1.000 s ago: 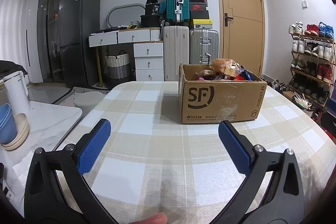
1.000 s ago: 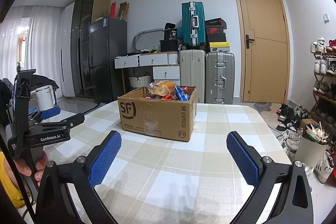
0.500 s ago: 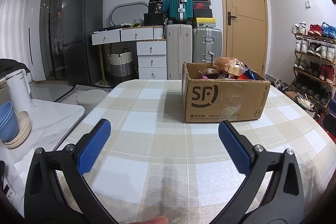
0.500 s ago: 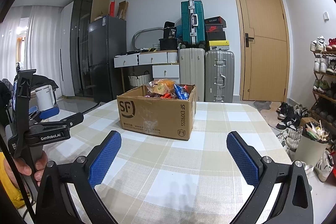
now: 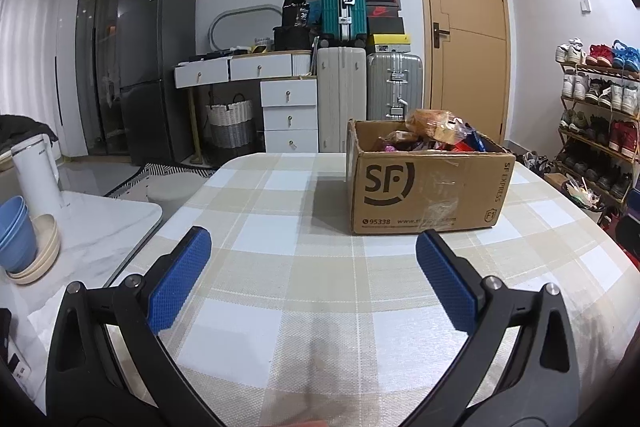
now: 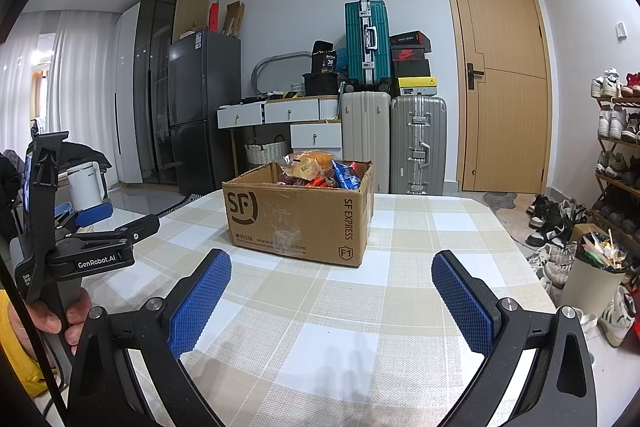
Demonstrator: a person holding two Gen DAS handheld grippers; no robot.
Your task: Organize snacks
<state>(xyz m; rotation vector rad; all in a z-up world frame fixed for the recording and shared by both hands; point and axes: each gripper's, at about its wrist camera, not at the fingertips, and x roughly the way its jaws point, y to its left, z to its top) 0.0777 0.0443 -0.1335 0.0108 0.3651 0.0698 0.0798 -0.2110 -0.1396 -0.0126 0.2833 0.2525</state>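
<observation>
One cardboard box (image 6: 298,215) on my bench (image 6: 320,327), snacks (image 6: 320,171) heaped inside; none loose on the cloth. Left hand-held gripper (image 5: 310,267) and right hand-held gripper (image 6: 330,291): both wide open, empty, short of the box. Sorted or awaiting unpacking: I cannot tell

Wooden door (image 6: 505,75) set in white back wall. Suitcases (image 6: 416,143) stacked beside white drawer desk (image 6: 288,113), dark fridge (image 6: 202,107) further left. Shoe rack (image 5: 596,107) placed right; curtained window (image 6: 68,83) left.
</observation>
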